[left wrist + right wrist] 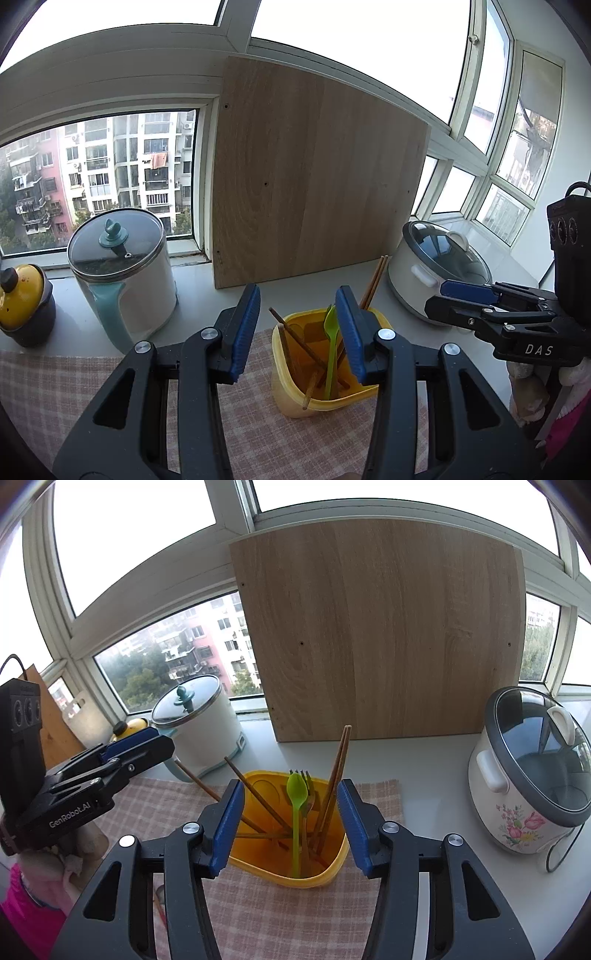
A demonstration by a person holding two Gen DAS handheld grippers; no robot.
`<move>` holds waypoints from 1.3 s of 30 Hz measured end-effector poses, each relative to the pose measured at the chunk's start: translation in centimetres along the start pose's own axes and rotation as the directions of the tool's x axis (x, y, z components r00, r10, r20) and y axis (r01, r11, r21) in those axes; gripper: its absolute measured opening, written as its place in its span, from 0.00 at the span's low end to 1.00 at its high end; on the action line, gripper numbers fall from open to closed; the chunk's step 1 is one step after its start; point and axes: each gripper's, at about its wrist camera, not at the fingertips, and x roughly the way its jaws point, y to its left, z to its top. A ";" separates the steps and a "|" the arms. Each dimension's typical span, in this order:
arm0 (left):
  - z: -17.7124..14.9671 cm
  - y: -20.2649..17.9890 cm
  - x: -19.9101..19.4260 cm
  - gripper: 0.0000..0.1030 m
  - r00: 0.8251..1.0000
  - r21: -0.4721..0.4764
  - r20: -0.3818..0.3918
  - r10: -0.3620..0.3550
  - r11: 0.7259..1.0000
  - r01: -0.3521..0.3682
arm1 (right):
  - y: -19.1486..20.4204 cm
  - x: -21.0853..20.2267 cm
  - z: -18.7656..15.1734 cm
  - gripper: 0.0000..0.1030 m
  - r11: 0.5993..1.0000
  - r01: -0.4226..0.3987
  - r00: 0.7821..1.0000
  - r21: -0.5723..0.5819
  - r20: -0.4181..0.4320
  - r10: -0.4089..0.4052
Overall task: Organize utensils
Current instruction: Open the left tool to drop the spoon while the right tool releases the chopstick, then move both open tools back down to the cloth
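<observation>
A: Where do your utensils stand?

B: Your yellow holder (295, 867) sits on the checked cloth (258, 915); inside it lean the wooden chopsticks (338, 771), a green spork (295, 797) and a fork (306, 779).

A: And your claws?

B: Your right gripper (291, 825) hangs just before the holder, jaws apart and empty; your left gripper (297, 332) stands parted too, gripping nothing, the holder just behind its right finger.

A: Around them?

B: A white kettle (129, 280) to your left; a rice cooker (532, 775) to your right.

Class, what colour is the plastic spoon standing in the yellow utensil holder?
Lime green. The spoon shows best in the right wrist view, upright inside the yellow holder.
</observation>
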 end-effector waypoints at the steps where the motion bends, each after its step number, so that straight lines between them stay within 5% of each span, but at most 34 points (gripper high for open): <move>1: -0.1 0.1 -0.5 0.42 1.000 0.001 0.002 0.003 1.000 -0.003 | 0.3 -0.2 -0.1 0.51 1.000 0.001 1.000 -0.002 0.003 -0.001; 12: -1.6 1.1 -6.3 0.62 0.998 0.037 0.035 0.046 0.998 -0.047 | 4.3 -2.1 -1.9 0.75 0.998 0.030 0.999 -0.052 0.035 -0.028; 21: -3.8 4.7 -10.3 0.66 0.995 -0.005 0.036 0.089 0.996 -0.089 | 6.5 -3.0 -3.5 0.78 0.996 0.063 0.997 -0.065 0.054 -0.059; 32: -9.9 11.7 -13.3 0.66 0.973 0.005 -0.096 0.210 0.978 -0.210 | 10.5 -1.9 -6.6 0.80 0.988 -0.008 0.998 -0.157 0.061 0.018; 39: -14.8 14.4 -13.7 0.66 0.953 -0.046 -0.184 0.239 0.967 -0.252 | 13.5 1.8 -7.8 0.80 0.955 -0.136 0.990 -0.264 -0.068 0.122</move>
